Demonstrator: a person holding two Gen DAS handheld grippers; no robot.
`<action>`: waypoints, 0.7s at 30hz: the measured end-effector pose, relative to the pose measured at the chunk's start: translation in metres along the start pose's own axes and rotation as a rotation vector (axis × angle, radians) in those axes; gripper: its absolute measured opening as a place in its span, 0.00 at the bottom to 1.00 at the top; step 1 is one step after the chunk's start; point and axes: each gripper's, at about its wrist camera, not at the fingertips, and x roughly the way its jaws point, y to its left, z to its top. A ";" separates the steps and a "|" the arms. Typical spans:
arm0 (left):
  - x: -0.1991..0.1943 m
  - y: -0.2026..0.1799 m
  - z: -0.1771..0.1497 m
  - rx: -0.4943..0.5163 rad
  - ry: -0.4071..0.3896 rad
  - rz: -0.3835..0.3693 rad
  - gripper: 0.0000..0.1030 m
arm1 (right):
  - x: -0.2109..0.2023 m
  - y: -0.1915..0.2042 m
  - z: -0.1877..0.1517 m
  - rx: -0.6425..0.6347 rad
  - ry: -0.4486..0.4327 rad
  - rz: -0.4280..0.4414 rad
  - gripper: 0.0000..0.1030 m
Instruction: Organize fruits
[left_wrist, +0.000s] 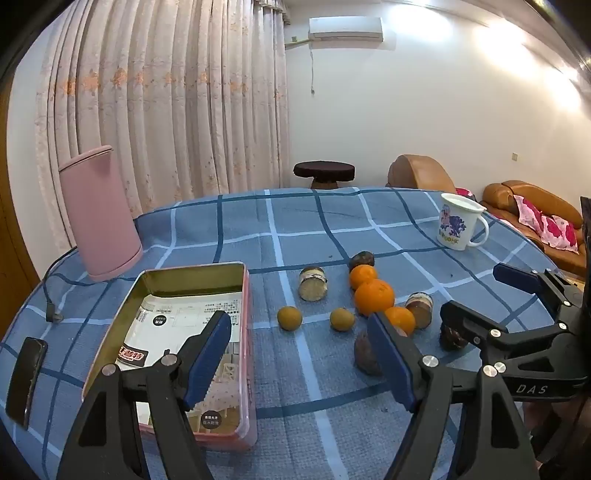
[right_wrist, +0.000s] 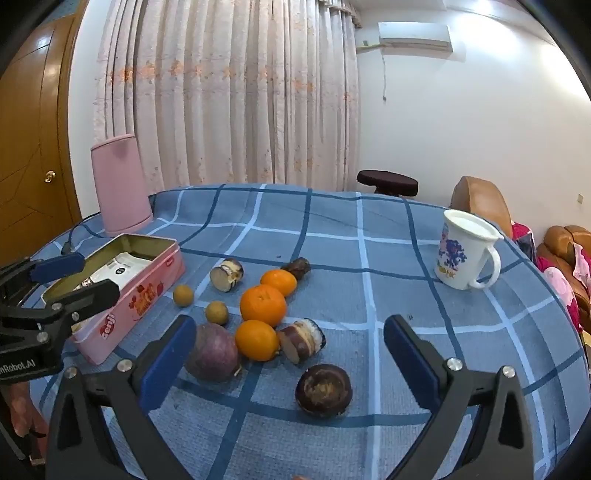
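Fruits lie clustered on the blue checked tablecloth (right_wrist: 406, 258): three oranges, the biggest (right_wrist: 263, 305) (left_wrist: 373, 296) in the middle, two small brown round fruits (right_wrist: 216, 312) (left_wrist: 289, 318), a purple passion fruit (right_wrist: 212, 352), a dark round fruit (right_wrist: 324, 390), and cut cane pieces (right_wrist: 301, 340) (left_wrist: 313, 283). An open pink tin (left_wrist: 177, 350) (right_wrist: 129, 295) lies at the left. My left gripper (left_wrist: 299, 362) is open and empty, between the tin and the fruits. My right gripper (right_wrist: 290, 369) is open and empty, just before the dark fruit.
A white printed mug (right_wrist: 466, 256) (left_wrist: 460, 221) stands at the far right. A pink cylinder container (left_wrist: 99, 214) (right_wrist: 120, 184) stands at the far left, with a cable beside it. A black phone (left_wrist: 26, 380) lies near the left edge. Sofas stand beyond the table.
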 end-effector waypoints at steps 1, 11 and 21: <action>0.000 0.000 0.000 0.000 -0.001 0.005 0.75 | 0.000 0.000 0.000 0.001 -0.002 0.000 1.00; 0.001 -0.003 -0.009 0.005 0.009 -0.011 0.75 | -0.005 -0.007 -0.007 0.008 -0.007 -0.008 1.00; 0.004 -0.009 -0.013 0.023 0.012 -0.010 0.75 | -0.007 -0.009 -0.004 0.023 -0.011 -0.023 1.00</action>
